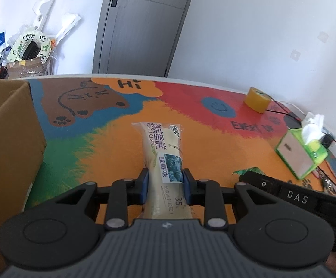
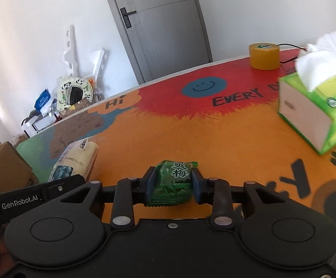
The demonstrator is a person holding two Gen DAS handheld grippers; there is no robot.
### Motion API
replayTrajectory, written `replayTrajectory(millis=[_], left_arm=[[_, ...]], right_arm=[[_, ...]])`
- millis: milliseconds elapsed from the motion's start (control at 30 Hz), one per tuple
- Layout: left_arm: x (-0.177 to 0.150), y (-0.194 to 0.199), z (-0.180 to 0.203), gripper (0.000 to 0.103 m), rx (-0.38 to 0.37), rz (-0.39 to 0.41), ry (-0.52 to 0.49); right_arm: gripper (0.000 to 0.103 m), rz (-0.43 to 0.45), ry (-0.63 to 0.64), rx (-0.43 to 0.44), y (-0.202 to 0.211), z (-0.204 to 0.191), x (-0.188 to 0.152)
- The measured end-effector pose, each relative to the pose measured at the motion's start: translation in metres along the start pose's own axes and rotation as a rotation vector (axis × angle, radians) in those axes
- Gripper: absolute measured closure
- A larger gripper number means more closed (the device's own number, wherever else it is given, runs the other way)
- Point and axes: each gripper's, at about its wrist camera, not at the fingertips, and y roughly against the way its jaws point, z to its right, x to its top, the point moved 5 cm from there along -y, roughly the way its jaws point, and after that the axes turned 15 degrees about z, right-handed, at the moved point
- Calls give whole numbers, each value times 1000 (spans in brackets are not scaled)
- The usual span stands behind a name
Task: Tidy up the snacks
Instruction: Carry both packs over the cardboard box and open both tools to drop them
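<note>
We have both snacks in hand: our left hand-held gripper is clamped on the cake packet, our right hand-held gripper on the green plum candy, both near us above the bench. Farther left stands the cardboard box; next, we judge, each snack gets carried over and dropped inside.

cardboard box cut off at left edge, cake packet base hidden
</note>
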Motion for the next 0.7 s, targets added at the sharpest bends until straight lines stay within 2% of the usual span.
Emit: replayTrajectory(millis=[300, 700], left_arm=[[17, 44, 8, 74, -26, 67, -14], [43, 98, -9, 75, -27, 163, -11]], right_arm=[[70, 84, -13, 33, 42, -17, 18], [70, 160, -3, 91, 76, -60, 33]])
